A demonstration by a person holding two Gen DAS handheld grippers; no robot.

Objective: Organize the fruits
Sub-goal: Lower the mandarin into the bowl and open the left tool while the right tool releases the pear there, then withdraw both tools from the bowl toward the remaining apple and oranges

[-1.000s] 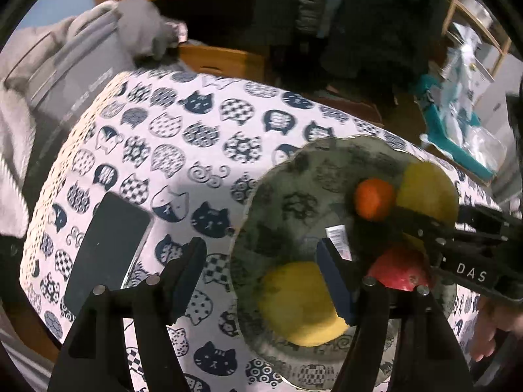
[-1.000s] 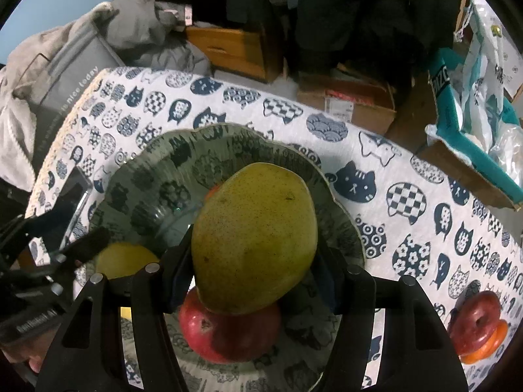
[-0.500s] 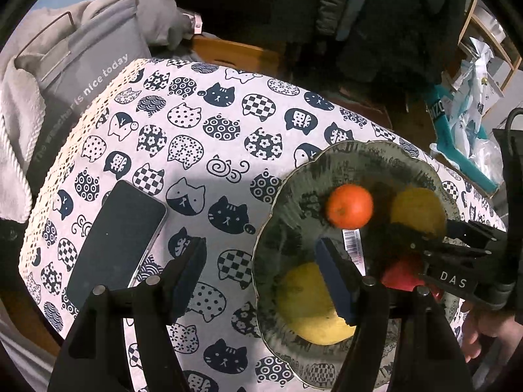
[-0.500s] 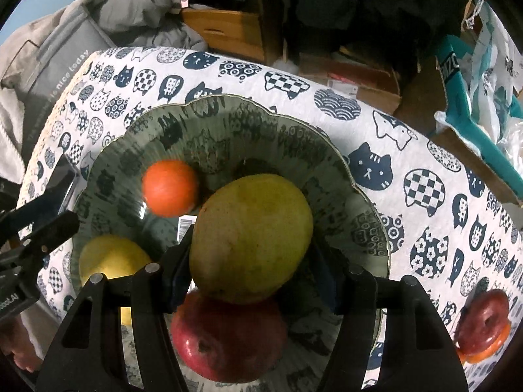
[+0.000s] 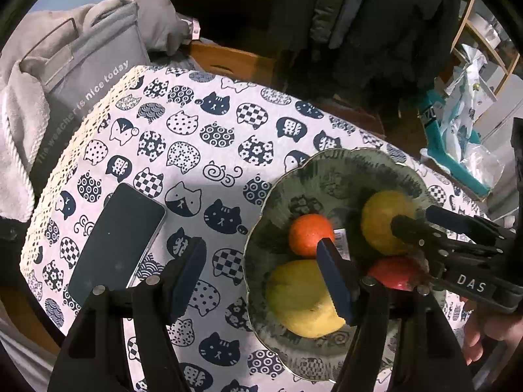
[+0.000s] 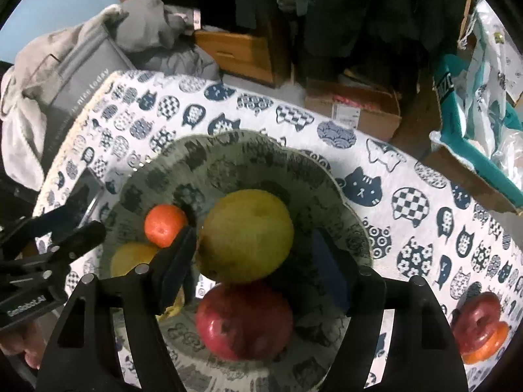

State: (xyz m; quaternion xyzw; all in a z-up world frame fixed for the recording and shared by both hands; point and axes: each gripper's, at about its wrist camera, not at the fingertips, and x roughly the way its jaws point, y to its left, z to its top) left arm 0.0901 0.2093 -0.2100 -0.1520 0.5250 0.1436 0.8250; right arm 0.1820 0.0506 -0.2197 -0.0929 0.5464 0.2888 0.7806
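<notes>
A grey-green patterned plate (image 5: 278, 196) (image 6: 202, 156) sits on the cat-print tablecloth. It holds a small orange (image 5: 309, 235) (image 6: 163, 223), a yellow lemon-like fruit (image 5: 302, 300) (image 6: 129, 258), a red apple (image 5: 390, 272) (image 6: 243, 321) and a yellow-green mango (image 5: 380, 225) (image 6: 245, 235). My right gripper (image 6: 253, 272) is open, its fingers on either side of the mango, which rests in the plate. My left gripper (image 5: 261, 276) is open and empty over the plate's left rim.
A dark phone (image 5: 116, 243) lies on the cloth left of the plate. A red and orange round object (image 6: 479, 325) sits at the table's right end. A grey bag and clothes (image 5: 75, 75) lie past the table's left edge. Boxes (image 6: 353, 107) and a teal bag stand behind.
My right gripper has opened and let go of the mango into the plate. The left gripper has drawn back a little. The orange now lies in plain view.
</notes>
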